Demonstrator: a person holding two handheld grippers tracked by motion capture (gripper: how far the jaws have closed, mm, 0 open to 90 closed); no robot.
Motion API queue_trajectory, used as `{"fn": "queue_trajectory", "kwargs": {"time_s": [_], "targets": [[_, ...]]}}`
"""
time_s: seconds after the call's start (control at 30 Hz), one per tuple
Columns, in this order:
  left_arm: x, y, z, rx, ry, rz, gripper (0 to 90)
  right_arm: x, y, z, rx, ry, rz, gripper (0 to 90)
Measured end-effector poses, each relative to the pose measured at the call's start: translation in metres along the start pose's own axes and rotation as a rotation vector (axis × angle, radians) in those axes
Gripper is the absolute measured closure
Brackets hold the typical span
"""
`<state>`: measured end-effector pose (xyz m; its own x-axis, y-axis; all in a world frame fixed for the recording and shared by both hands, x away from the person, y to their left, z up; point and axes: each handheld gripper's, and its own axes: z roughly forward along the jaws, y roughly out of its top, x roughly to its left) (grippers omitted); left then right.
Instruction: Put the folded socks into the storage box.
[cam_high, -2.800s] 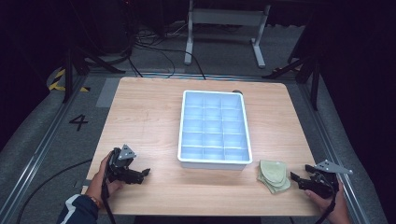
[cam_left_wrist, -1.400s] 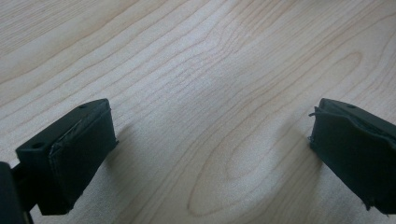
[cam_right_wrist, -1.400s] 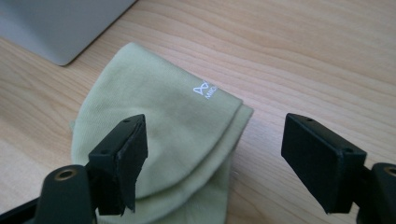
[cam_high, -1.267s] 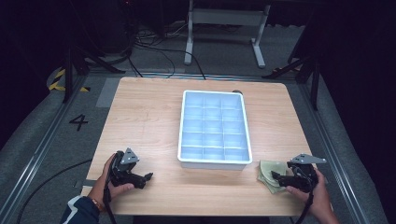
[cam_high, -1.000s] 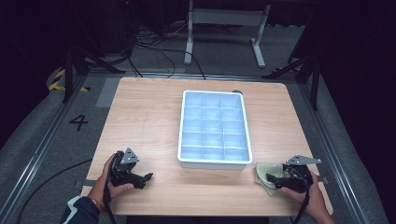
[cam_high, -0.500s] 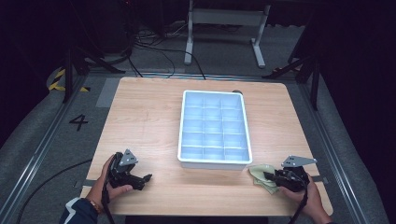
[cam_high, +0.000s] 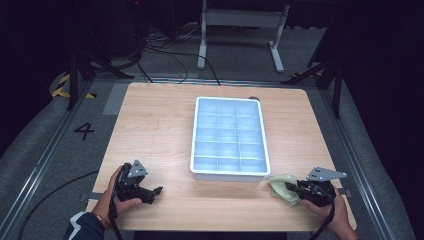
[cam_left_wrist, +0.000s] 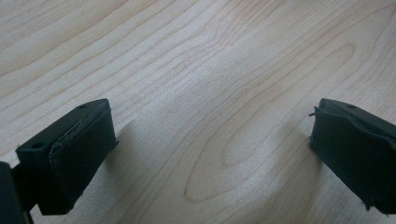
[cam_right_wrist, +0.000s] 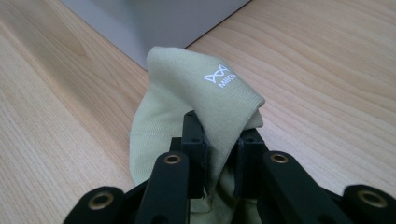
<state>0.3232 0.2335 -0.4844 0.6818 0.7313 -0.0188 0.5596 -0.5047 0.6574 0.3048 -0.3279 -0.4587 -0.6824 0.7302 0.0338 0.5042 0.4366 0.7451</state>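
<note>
Pale green knitted sock (cam_right_wrist: 187, 112) | on the wooden worktop (cam_high: 155, 130) beside white compartment tray (cam_high: 229, 173) | my right claw (cam_right_wrist: 219, 144) has just closed, pinching its cuff | my left claw (cam_left_wrist: 210, 154) wide, holding nothing

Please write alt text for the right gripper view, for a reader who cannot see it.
The right gripper pinches a pale green sock with a small white logo, its jaws closed on the fabric. Behind it, a grey tray wall stands on the wooden table.
</note>
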Motion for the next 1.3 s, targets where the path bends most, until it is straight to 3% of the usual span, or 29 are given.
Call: {"fn": "queue_trajectory", "kwargs": {"time_s": [1.3], "targets": [[0.002,0.0,0.0,0.001,-0.003,0.021,0.3,-0.016,0.014,-0.05,-0.177,-0.076,-0.002,78.5]]}}
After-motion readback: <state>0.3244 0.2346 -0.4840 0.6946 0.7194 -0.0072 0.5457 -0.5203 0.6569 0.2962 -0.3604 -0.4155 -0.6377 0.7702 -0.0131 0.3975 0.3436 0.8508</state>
